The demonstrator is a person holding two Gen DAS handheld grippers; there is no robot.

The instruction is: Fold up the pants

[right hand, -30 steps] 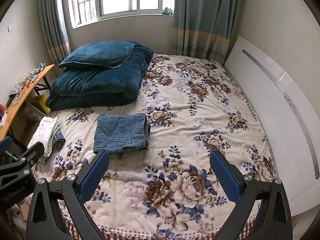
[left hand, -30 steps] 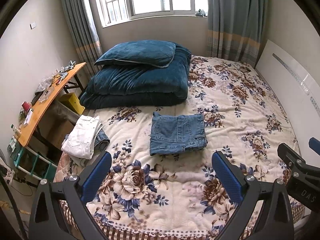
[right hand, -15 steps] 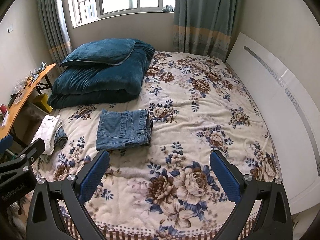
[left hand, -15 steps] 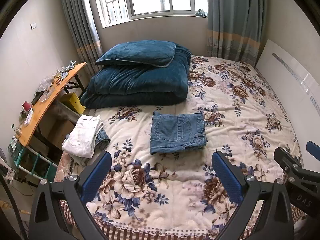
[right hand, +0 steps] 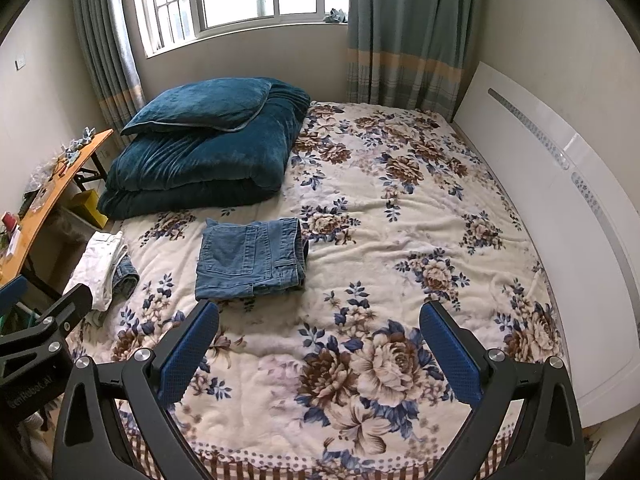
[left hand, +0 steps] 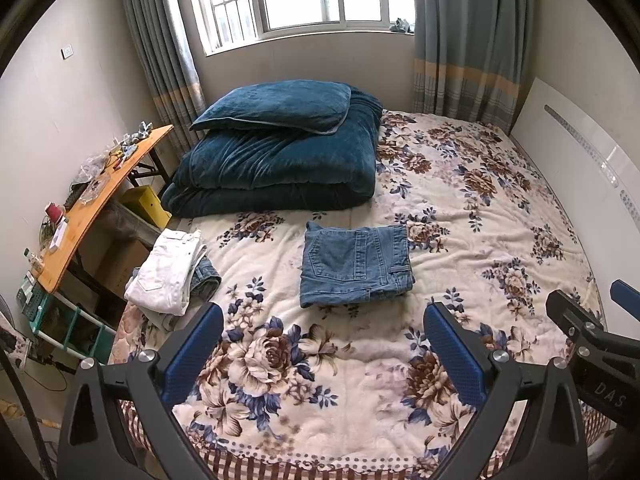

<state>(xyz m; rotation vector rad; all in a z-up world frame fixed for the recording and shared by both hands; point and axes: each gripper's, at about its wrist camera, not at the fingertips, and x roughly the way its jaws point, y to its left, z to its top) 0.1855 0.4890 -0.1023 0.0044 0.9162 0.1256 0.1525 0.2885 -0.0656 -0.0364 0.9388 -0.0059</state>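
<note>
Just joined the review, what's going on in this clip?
A person holds two handheld grippers over a bed with a floral blanket. The left gripper and right gripper are both open and empty. The blue jeans lie folded on the blanket, untouched. A white-and-denim clothes pile sits at the left edge.

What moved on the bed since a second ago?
Nothing on the bed moved. Only the right tool drifted a little, so its view sits slightly differently; both tools stay open and empty. The folded blue jeans, the white pants pile and the blue quilt lie just as before.
</note>
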